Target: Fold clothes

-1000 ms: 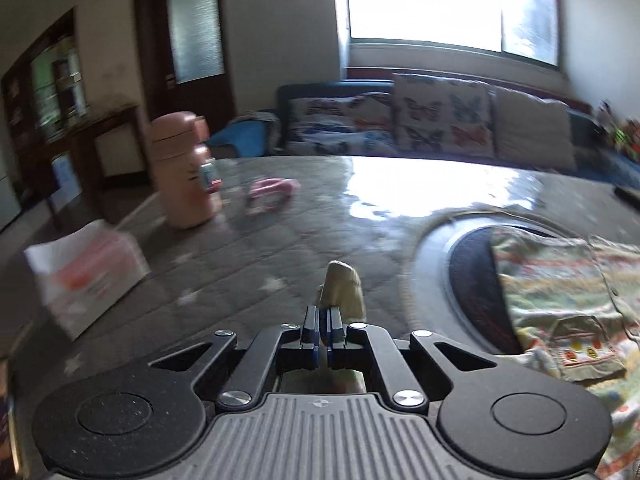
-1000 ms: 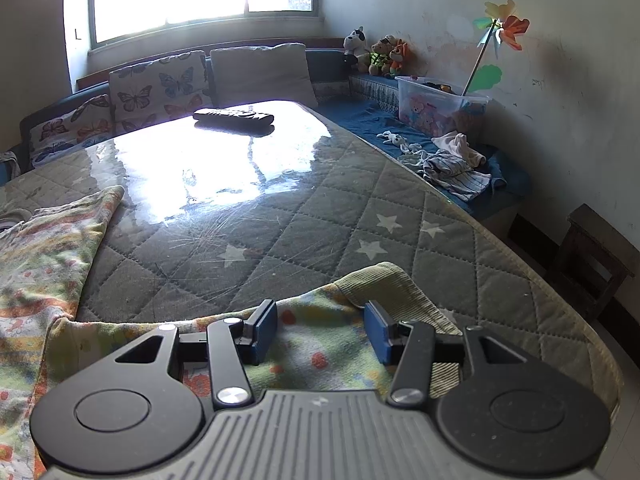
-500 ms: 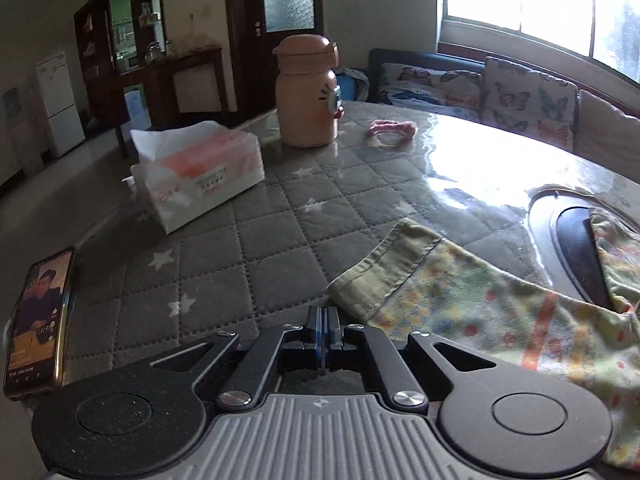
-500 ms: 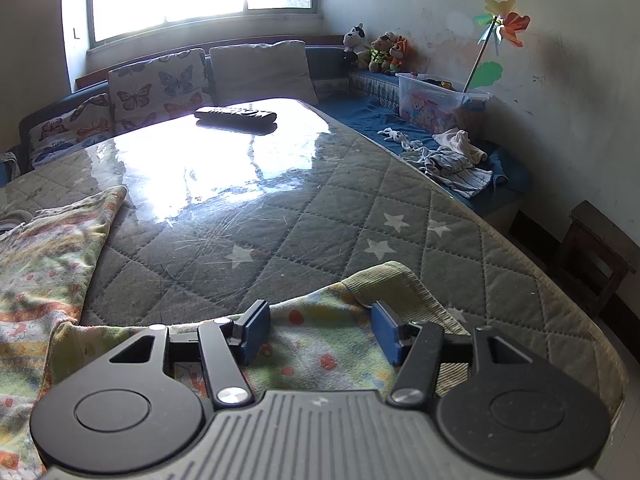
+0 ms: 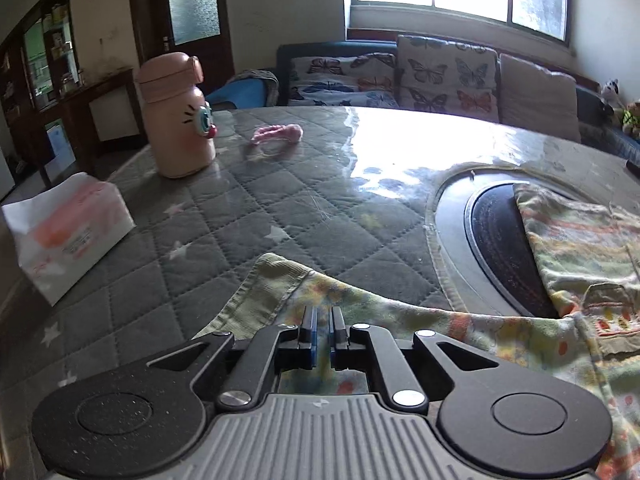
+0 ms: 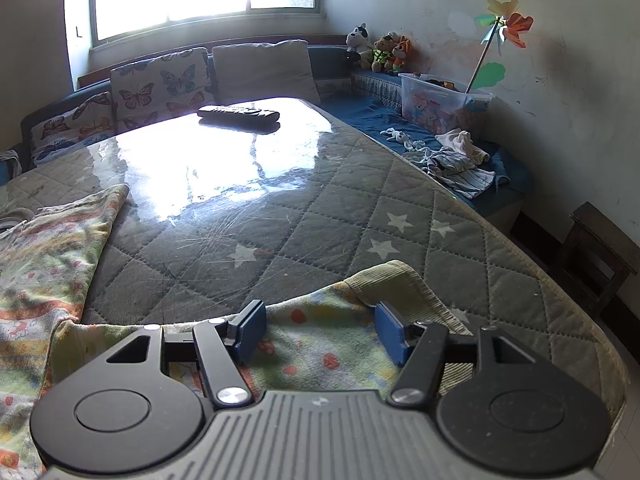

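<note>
A child's patterned garment (image 5: 580, 248) with green ribbed cuffs lies spread on the quilted table. In the left wrist view one sleeve (image 5: 280, 292) lies flat under my left gripper (image 5: 322, 334), whose jaws stand a narrow gap apart above the cloth with nothing clamped. In the right wrist view the other sleeve (image 6: 332, 332) with its cuff (image 6: 404, 280) lies under my right gripper (image 6: 320, 328), which is wide open over it. The garment's body (image 6: 44, 264) lies at the left.
A pink bottle (image 5: 176, 116), a tissue pack (image 5: 68, 232) and a pink hair band (image 5: 276, 136) sit at the table's left. A round cooktop (image 5: 500, 248) is partly under the garment. A remote (image 6: 238, 114) lies far back. The table edge (image 6: 560, 300) runs at the right, with a stool (image 6: 600, 256) beyond it.
My left gripper let go of the sleeve cuff it held up; the sleeve now lies flat on the table and the jaws have parted slightly. My right gripper stayed open over the other sleeve.
</note>
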